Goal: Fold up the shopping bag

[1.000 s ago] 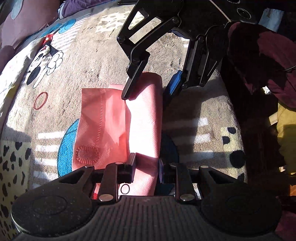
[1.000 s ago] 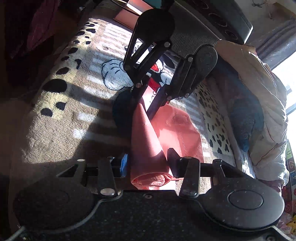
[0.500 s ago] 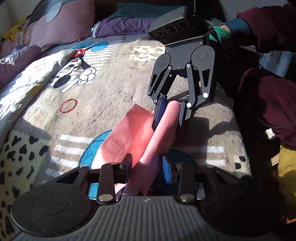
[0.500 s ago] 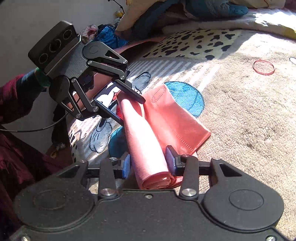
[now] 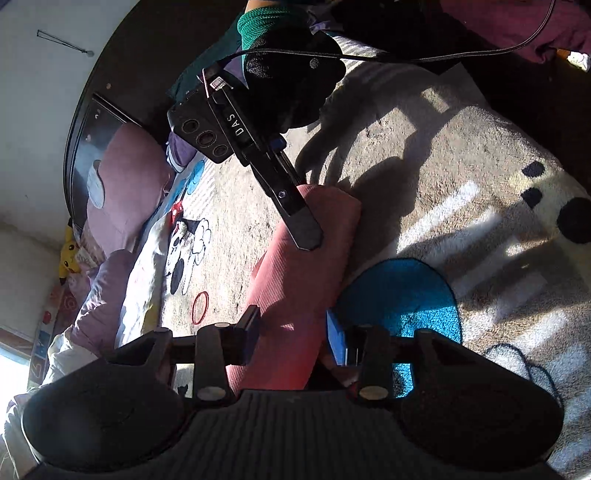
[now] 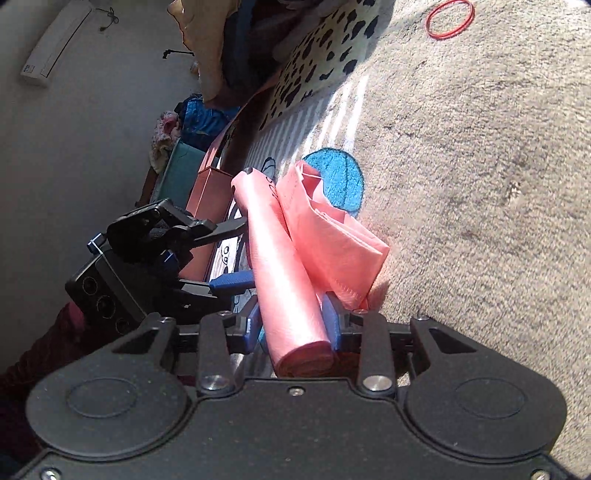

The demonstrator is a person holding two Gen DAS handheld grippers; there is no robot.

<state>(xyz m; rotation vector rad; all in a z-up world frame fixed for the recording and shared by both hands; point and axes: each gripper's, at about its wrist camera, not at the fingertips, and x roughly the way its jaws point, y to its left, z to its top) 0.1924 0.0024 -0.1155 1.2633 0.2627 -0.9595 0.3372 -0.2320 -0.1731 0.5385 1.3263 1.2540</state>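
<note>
The pink shopping bag point(image 5: 295, 280) is rolled into a thick tube along one edge and held off the blanket at both ends. My left gripper point(image 5: 293, 334) is shut on the near end of the tube, which fills the gap between its blue pads. My right gripper point(image 6: 291, 325) is shut on the other end. One of its fingers point(image 5: 301, 221) lies across the top of the tube, and a gloved hand point(image 5: 288, 85) holds it. In the right wrist view the bag's loose folded part point(image 6: 332, 236) hangs beside the tube, and the left gripper point(image 6: 245, 253) comes in from the left.
The grey cartoon-print blanket point(image 6: 480, 184) lies under everything, with a blue patch point(image 5: 399, 295) below the bag. A red rubber band point(image 6: 448, 18) lies apart on the blanket. Pillows point(image 5: 125, 184) are piled at the far left. A pink box point(image 6: 207, 195) stands beside the bed.
Both grippers have twisted together with the rolled edge still held, so both views have turned about a quarter turn. The tube has lifted and the loose part has bunched beside it.
</note>
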